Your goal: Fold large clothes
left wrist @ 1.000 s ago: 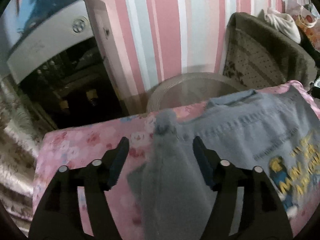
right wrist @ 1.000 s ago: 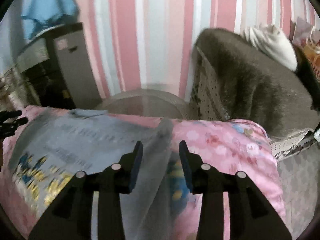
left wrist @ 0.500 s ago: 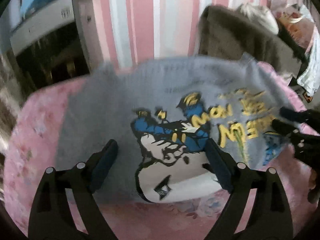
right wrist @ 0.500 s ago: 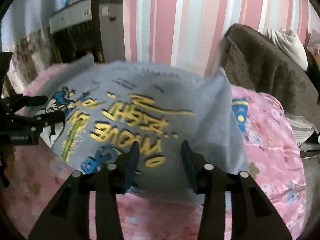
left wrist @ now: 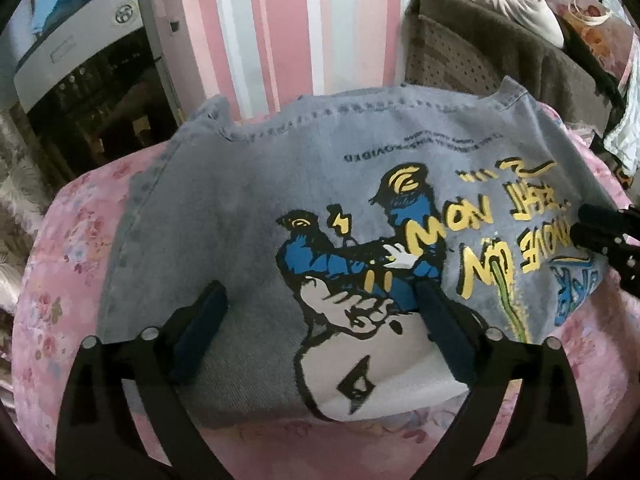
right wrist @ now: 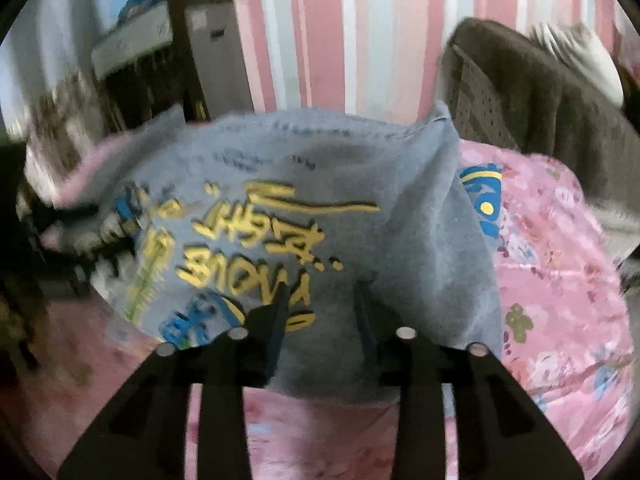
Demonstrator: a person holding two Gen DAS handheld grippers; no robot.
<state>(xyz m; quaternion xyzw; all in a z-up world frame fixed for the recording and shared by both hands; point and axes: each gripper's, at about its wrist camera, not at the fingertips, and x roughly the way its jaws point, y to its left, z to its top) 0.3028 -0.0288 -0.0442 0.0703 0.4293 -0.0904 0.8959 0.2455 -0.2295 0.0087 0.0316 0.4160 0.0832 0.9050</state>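
A grey denim garment [left wrist: 248,216] with a blue, yellow and white cartoon print lies folded on the pink floral bed cover [left wrist: 68,248]. It also shows in the right wrist view [right wrist: 360,184], blurred. My left gripper [left wrist: 320,300] is open and empty, its fingers spread over the garment's near part. My right gripper [right wrist: 320,292] is open and empty over the garment's near right edge; it also shows at the right of the left wrist view [left wrist: 600,232]. A printed layer [right wrist: 482,200] peeks out beneath the fold at the right.
A striped pink and white wall [left wrist: 300,20] stands behind the bed. A dark cabinet with a grey top [left wrist: 88,80] is at the left. A brown covered chair [left wrist: 500,48] with white cloth [left wrist: 524,4] on it is at the right.
Both grippers let go of the garment, which was pulled over toward me and now lies folded with the print up. Both grippers drew back and stand open.
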